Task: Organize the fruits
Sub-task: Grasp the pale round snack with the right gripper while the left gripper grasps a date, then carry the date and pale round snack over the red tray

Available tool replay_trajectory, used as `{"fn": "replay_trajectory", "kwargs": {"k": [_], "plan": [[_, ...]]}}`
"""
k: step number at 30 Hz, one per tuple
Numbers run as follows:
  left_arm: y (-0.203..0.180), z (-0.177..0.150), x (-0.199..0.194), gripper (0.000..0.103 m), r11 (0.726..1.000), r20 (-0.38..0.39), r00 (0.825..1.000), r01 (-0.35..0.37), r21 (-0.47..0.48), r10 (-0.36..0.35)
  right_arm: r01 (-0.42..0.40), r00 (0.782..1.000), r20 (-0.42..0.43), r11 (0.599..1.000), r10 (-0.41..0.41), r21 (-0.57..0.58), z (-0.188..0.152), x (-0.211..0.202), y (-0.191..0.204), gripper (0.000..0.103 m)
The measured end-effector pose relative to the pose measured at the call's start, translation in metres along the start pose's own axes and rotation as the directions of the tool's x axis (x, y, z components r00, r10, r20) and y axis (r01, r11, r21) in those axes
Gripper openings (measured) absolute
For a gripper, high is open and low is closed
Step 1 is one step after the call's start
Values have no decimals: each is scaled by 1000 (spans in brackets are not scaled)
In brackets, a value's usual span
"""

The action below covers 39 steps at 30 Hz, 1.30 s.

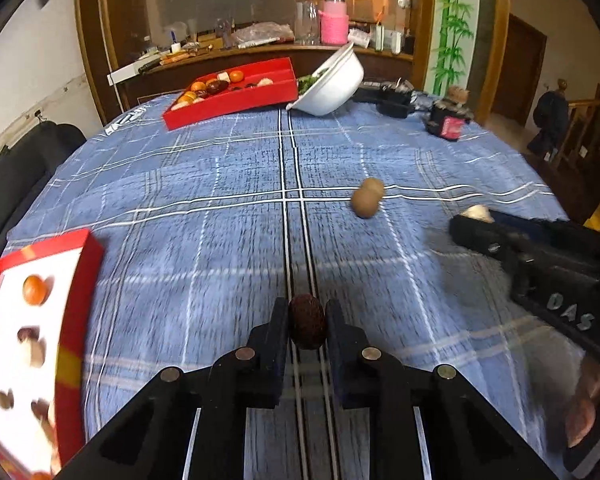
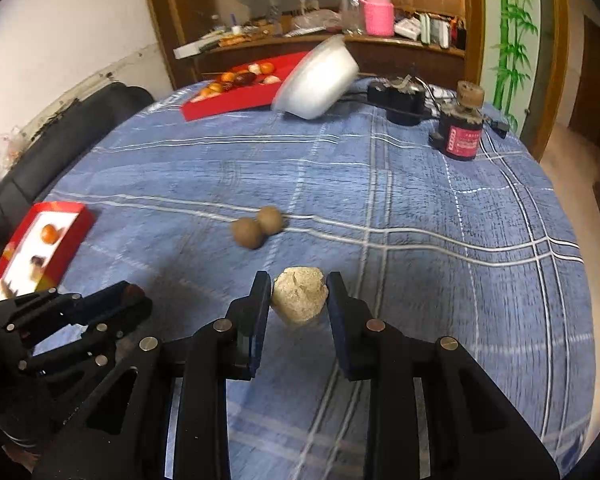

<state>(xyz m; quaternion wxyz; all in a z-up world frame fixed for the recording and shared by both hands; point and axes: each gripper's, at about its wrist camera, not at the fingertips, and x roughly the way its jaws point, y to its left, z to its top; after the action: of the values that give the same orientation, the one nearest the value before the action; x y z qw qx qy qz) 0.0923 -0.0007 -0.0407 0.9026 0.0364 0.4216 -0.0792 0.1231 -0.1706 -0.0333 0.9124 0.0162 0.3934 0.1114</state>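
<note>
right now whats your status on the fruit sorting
Left gripper shut on dark red fruit. Right gripper shut on pale lumpy fruit. Two brown fruits loose on cloth. Nothing blocking near red tray.

A lived-in home dining room: a round surface [image 2: 440, 208] under blue plaid cloth, a cluttered wooden sideboard [image 1: 260, 50], a pink thermos [image 1: 334, 20], bamboo wall art [image 1: 454, 24].

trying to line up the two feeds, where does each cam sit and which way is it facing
Left wrist: on the left gripper, facing across the blue table; its fingers clamp a dark fruit; right gripper at right.
Right wrist: on the right gripper, same heading; holds a pale fruit.
Shared: two brown fruits, far red tray, white bowl.
</note>
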Motion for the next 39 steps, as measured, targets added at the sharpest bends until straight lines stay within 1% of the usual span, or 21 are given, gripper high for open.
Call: {"fn": "replay_trajectory", "kwargs": {"k": [3, 9, 12, 17, 21, 27, 39], "plan": [[3, -16, -22, 18, 1000, 15, 1000, 9, -11, -9, -22, 1000, 10, 1000, 22, -11, -9, -12, 15, 27], [21, -50, -55, 18, 998, 26, 1000, -12, -58, 13, -88, 995, 41, 996, 89, -32, -29, -35, 48, 27], [30, -62, -66, 18, 997, 32, 999, -19, -81, 22, -112, 992, 47, 992, 114, -53, -37, -41, 64, 27], [47, -79, -78, 18, 992, 41, 999, -2, -125, 7, -132, 990, 31, 988, 135, -83, -50, -45, 89, 27], [59, -84, -83, 18, 988, 45, 999, 8, -151, -1, -129, 991, 19, 986, 131, -102, -60, -50, 103, 27], [69, -89, -86, 18, 984, 43, 999, 9, -177, -2, -130, 991, 19, 984, 133, -119, -66, -58, 116, 27], [77, -93, -82, 18, 980, 13, 1000, -25, -196, 28, -135, 991, 3, 977, 137, -163, -69, -56, 132, 27]]}}
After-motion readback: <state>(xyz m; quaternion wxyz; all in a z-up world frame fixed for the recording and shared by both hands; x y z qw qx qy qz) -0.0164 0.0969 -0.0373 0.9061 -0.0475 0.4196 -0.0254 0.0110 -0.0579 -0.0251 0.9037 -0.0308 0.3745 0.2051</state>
